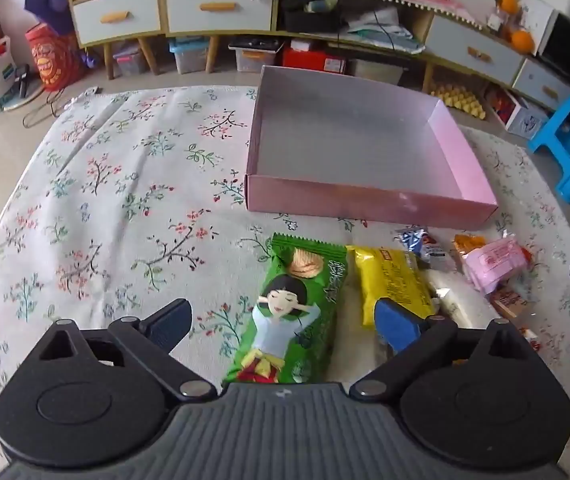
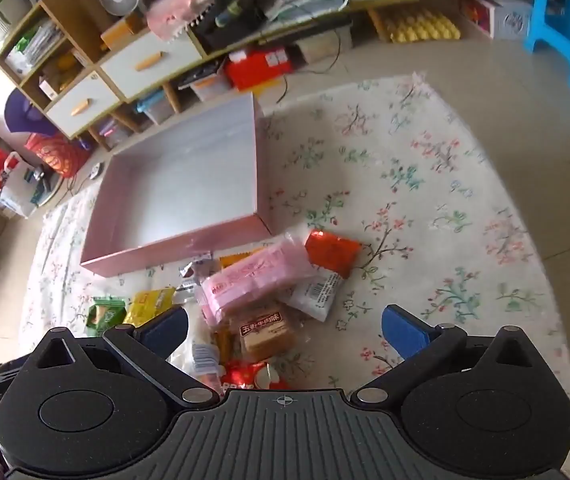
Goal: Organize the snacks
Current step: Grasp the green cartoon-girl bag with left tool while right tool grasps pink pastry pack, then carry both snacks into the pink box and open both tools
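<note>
A shallow pink box point(image 1: 369, 200) with a pale grey inside lies open and empty toward the far edge of the bench; the snacks lie loose along its near wall; a green packet point(image 1: 297, 312) printed with a cartoon figure lies flat, lengthwise; a yellow packet point(image 1: 393, 280) lies just beside it; further along, a pink packet point(image 2: 253, 284) rests atop a heap, over a red-orange packet point(image 2: 333, 252) and a brown one point(image 2: 265, 332).

Brown snack packet point(image 2: 266, 334) reads "五香牛肉味"; other print is illegible.
</note>
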`<state>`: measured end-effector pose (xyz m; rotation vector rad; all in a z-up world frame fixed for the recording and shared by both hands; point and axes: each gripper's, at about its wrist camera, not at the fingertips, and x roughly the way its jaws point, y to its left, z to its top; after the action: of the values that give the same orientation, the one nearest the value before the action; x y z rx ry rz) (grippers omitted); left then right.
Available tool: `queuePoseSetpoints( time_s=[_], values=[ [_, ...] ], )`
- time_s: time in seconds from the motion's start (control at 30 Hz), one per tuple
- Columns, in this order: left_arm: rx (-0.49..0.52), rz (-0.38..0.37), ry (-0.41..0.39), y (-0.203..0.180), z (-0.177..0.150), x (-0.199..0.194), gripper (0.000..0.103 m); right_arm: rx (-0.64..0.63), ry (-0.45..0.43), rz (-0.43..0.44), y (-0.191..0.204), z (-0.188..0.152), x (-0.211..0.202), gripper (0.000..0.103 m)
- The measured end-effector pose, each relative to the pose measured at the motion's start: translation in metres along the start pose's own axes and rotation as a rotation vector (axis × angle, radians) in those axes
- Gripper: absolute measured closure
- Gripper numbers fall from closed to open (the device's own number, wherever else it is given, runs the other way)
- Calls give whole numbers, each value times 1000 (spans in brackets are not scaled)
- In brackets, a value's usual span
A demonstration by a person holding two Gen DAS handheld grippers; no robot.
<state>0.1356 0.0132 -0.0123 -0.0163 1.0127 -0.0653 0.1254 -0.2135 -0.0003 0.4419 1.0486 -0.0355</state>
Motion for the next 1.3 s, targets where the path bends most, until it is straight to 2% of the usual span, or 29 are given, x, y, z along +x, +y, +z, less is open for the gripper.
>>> queuePoseSetpoints(
  time_s=[0.1,0.23,0.4,0.63,0.7,0.83,0.93,1.07,1.1,1.3],
  values=[
    [0,-5,37,2,-1,9,5,2,58,4,-3,-2,21,0],
    [-12,-36,79,5,-4,18,7,38,55,31,-8,2,38,1],
    [-10,-35,73,7,-1,17,7,107,37,73,-7,10,41,4],
    [9,-33,60,9,-2,19,8,141,30,58,-1,19,57,14],
    [15,-29,63,6,-4,23,12,160,40,56,1,19,63,17],
    [10,-47,68,9,-7,27,14,177,68,61,8,18,78,30],
    [1,-75,66,11,-6,26,25,176,65,55,11,16,85,41],
    [-17,-121,65,14,-7,23,54,160,59,59,13,15,84,49],
    [-16,-126,66,15,-7,22,57,167,59,64,12,15,82,49],
    [-30,-153,63,22,-9,20,60,175,18,107,11,17,69,52]
  ],
)
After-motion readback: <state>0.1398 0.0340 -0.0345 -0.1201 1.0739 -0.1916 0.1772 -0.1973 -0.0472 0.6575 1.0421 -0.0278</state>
